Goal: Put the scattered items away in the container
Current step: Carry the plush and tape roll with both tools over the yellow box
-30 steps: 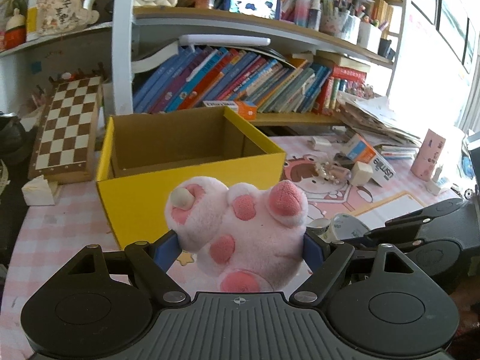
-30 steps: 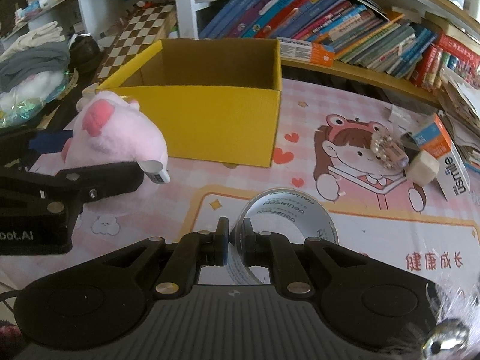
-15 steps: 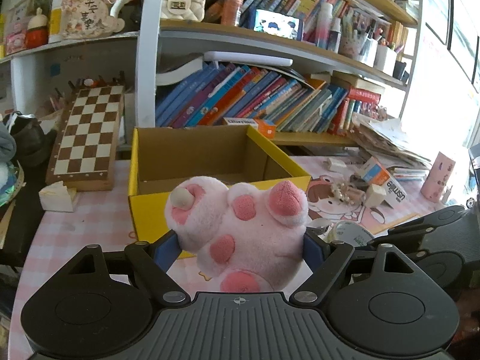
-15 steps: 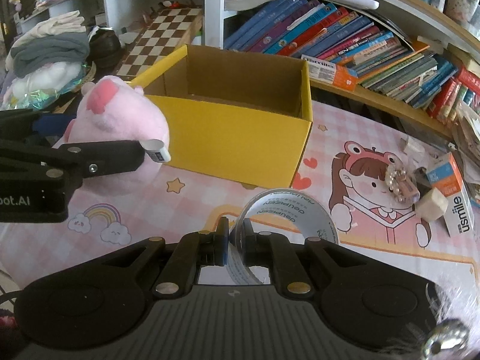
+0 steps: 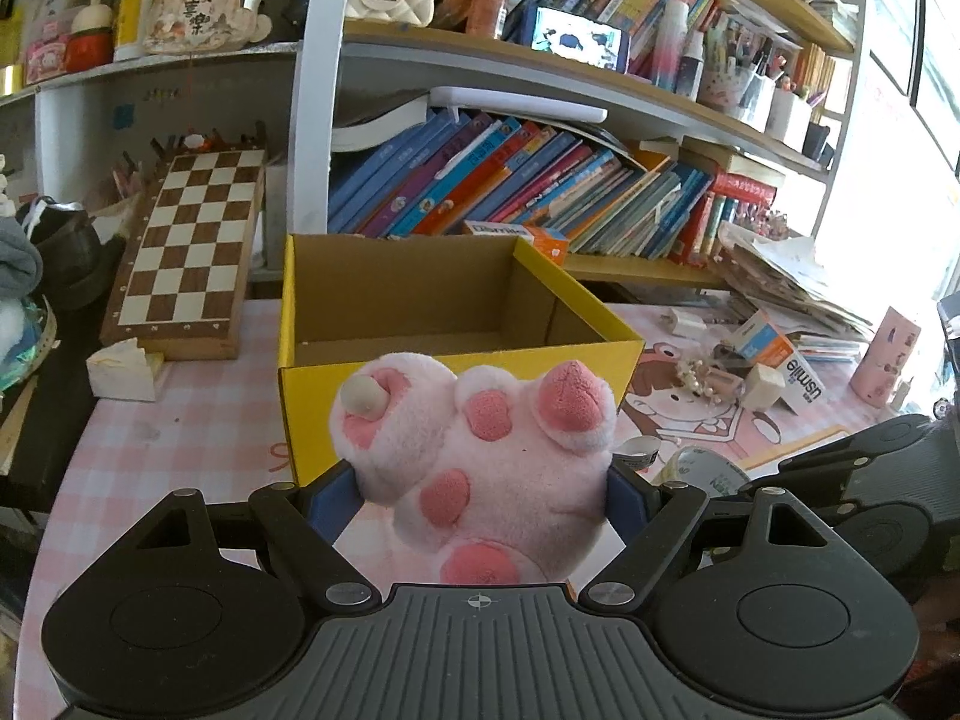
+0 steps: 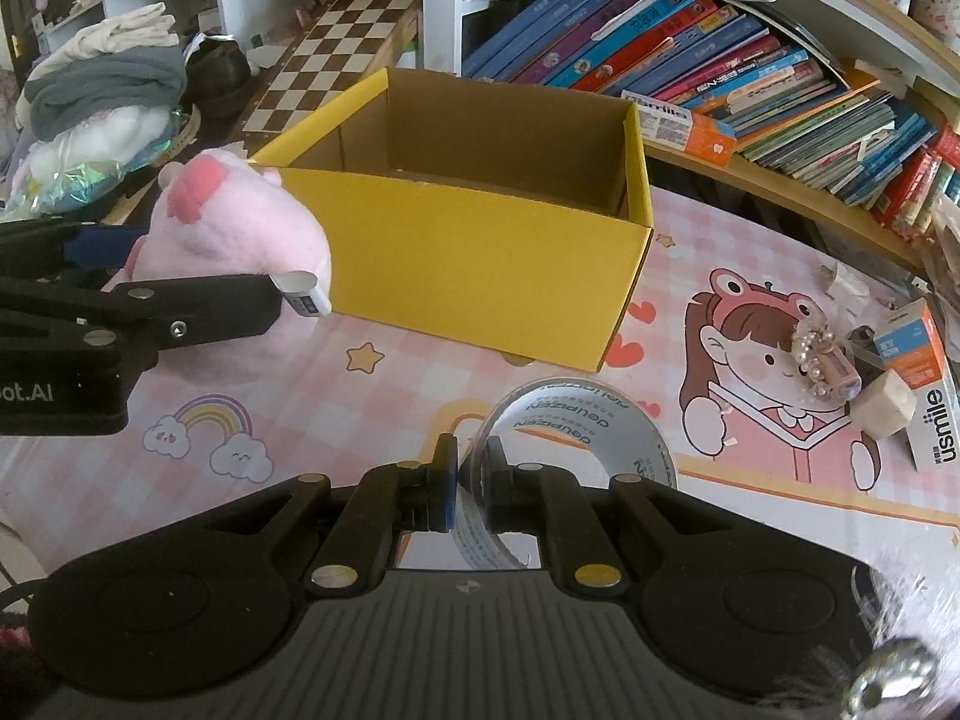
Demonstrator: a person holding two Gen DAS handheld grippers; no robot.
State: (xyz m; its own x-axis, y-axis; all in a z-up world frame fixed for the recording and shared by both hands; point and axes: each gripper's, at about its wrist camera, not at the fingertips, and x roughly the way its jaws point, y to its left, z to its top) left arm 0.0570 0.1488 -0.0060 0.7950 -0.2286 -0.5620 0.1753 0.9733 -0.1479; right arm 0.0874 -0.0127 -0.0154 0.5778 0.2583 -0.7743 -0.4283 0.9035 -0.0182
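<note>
My left gripper point(image 5: 480, 495) is shut on a pink plush toy point(image 5: 480, 456) and holds it in the air just in front of the open yellow cardboard box point(image 5: 456, 354). The toy point(image 6: 234, 228) and left gripper point(image 6: 180, 312) also show at the left of the right wrist view. My right gripper point(image 6: 471, 474) is shut on the rim of a clear tape roll point(image 6: 576, 420), held above the pink mat, short of the box point(image 6: 480, 252). The box looks empty inside.
A chessboard point(image 5: 186, 252) leans left of the box. A tissue pack point(image 5: 123, 369) lies by it. An orange-white carton point(image 6: 924, 372), an eraser point(image 6: 885, 402) and a pearl hair clip point(image 6: 822, 354) lie at the right. Bookshelves point(image 5: 540, 192) stand behind.
Both grippers have risen and drawn back a little with their loads; the box now sits lower and its inside shows more.
</note>
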